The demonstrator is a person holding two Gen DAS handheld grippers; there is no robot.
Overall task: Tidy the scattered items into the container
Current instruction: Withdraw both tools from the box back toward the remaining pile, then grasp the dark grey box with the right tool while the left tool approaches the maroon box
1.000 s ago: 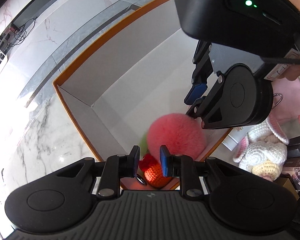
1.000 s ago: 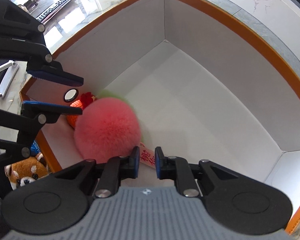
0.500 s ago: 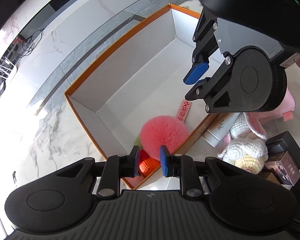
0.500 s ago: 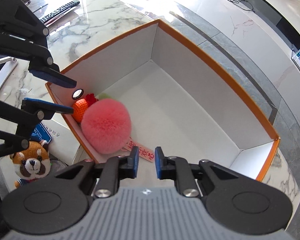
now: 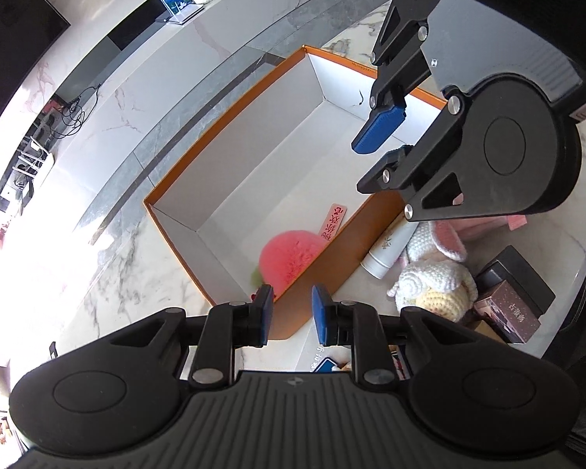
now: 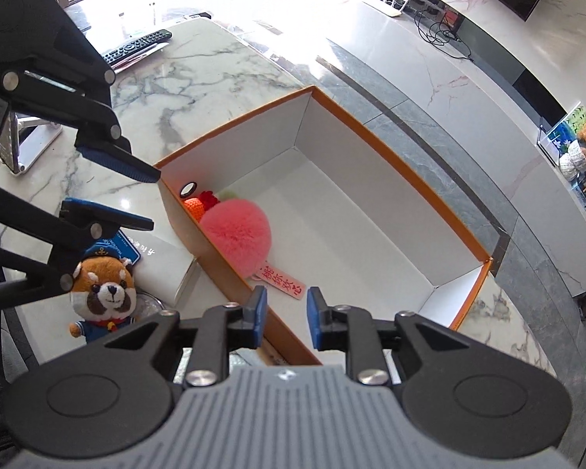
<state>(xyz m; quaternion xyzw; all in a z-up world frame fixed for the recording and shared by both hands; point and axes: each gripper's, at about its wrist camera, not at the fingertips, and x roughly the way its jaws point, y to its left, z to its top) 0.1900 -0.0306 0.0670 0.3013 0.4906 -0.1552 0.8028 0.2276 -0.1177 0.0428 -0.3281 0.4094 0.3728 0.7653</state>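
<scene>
An orange box (image 5: 254,140) (image 6: 351,234) with a white inside stands on the marble table. In its near corner lie a fluffy pink pompom (image 5: 289,254) (image 6: 236,236) with a pink tag (image 5: 333,221) (image 6: 283,279) and an orange crochet piece (image 6: 194,205). My left gripper (image 5: 291,312) (image 6: 136,199) hovers above the box's near corner, narrowly open and empty. My right gripper (image 6: 285,314) (image 5: 375,156) hangs over the near long wall; its jaws are opening with nothing between them.
Outside the box lie a red-panda plush (image 6: 105,293), a white flat box with a blue card (image 6: 156,258), a crochet bunny (image 5: 433,273), a white tube (image 5: 388,250) and dark boxes (image 5: 511,293). A remote (image 6: 136,45) sits at the far table edge.
Both grippers have risen and drawn back from inside the box, so the whole box now shows. The right jaws have widened slightly. The pompom stays in the corner.
</scene>
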